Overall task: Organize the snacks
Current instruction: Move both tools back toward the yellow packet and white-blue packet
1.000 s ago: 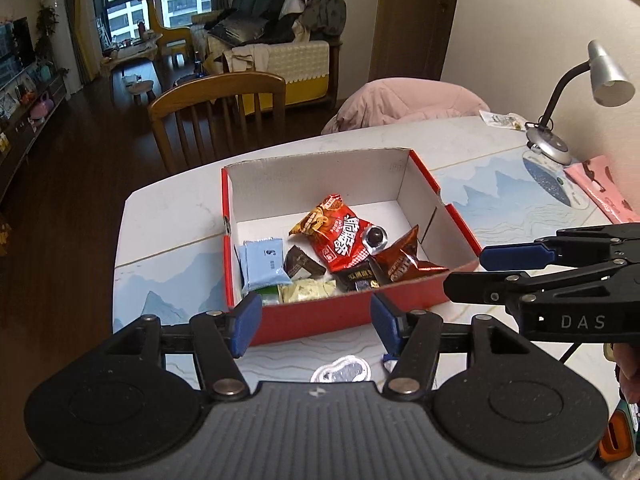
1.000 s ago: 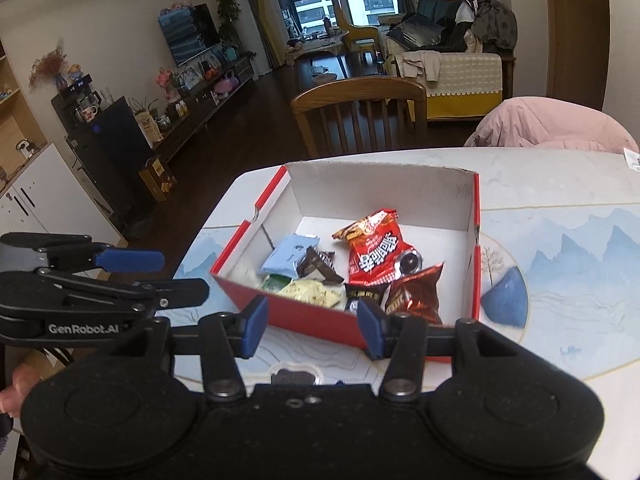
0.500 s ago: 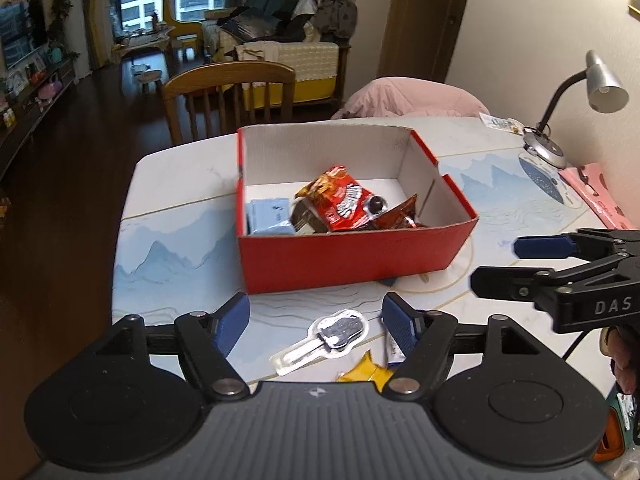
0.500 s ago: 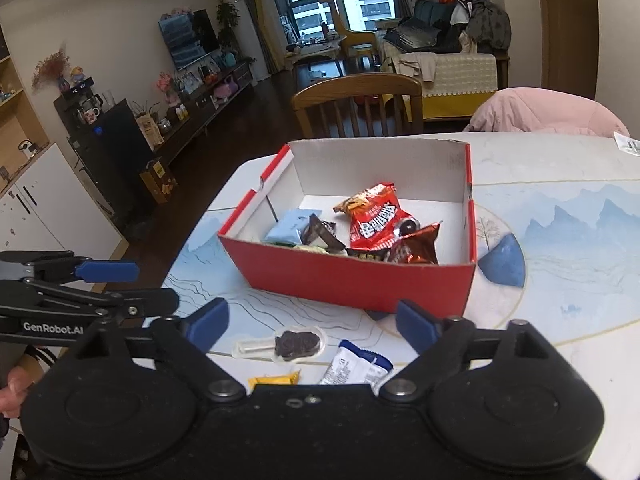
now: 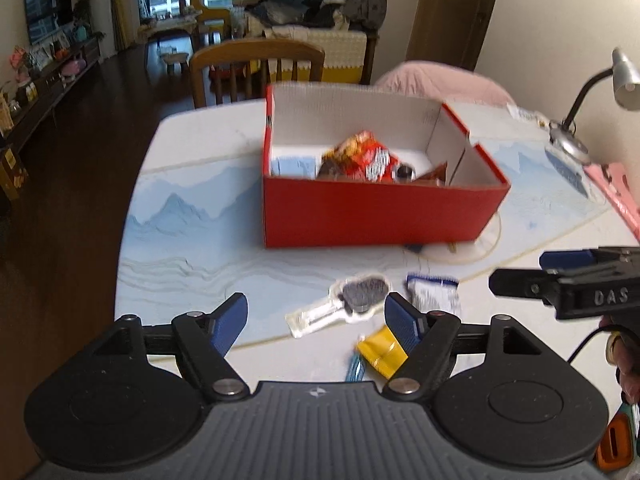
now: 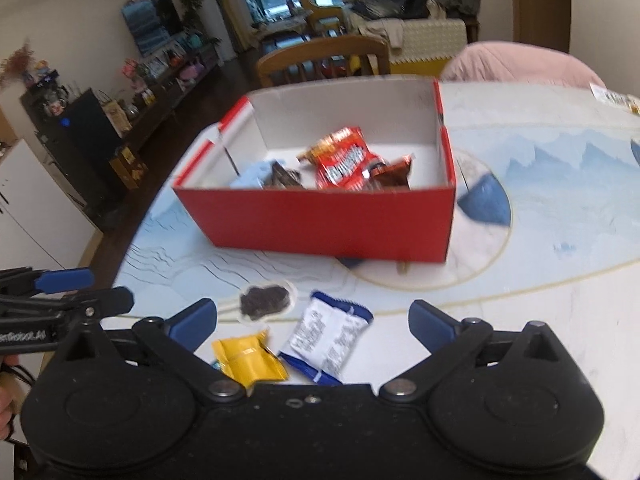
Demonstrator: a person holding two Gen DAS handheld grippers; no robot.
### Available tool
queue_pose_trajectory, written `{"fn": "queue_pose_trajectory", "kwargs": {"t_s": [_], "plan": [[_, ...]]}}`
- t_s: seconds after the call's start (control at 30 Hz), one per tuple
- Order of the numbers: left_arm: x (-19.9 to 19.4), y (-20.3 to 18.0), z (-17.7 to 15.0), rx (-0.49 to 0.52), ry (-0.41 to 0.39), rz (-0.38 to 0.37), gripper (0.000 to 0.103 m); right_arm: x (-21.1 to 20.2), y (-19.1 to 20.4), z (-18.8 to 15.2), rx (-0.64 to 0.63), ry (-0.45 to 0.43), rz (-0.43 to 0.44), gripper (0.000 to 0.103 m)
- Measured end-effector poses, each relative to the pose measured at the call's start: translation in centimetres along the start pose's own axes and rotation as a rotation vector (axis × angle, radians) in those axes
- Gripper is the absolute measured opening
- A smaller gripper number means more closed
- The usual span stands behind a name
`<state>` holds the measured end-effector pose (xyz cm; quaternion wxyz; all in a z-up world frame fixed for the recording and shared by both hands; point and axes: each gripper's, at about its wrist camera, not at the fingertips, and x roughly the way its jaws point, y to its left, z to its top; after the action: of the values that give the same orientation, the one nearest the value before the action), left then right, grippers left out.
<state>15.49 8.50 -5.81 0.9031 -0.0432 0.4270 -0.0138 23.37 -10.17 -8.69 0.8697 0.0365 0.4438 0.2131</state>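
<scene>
One red box (image 6: 328,224) stands on the table (image 6: 540,312), holding at least four snack packets; the red packet (image 6: 344,158) lies at its middle. Three loose snacks lie on the table at the box's 6 o'clock: one clear-wrapped dark cookie (image 6: 264,300), one yellow packet (image 6: 248,358) and one white-and-blue packet (image 6: 328,338). The right hand-held gripper (image 6: 314,322) is opening wide with nothing gripped. The left hand-held gripper (image 5: 316,320) stands partly open and empty, the yellow packet at its 5 o'clock.
</scene>
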Motion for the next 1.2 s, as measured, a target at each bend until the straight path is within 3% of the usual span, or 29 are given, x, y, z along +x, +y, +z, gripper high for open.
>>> {"fn": "queue_pose_trajectory", "kwargs": {"t_s": [0.43,0.87,1.2], "plan": [[4.6,-1.2,-3.6,0.120,0.182,0.025,0.075,4.7,0.1,-1.1,0.040,0.131,-0.034,0.100],[7.3,-1.9,-4.0,0.173,0.243,0.017,0.075,8.5,0.1,-0.9,0.076,0.192,-0.098,0.096],[8.6,-3.3,-4.1,0.213,0.247,0.008,0.071,10.1,1.5,-0.8,0.022,0.228,-0.146,0.088]]}}
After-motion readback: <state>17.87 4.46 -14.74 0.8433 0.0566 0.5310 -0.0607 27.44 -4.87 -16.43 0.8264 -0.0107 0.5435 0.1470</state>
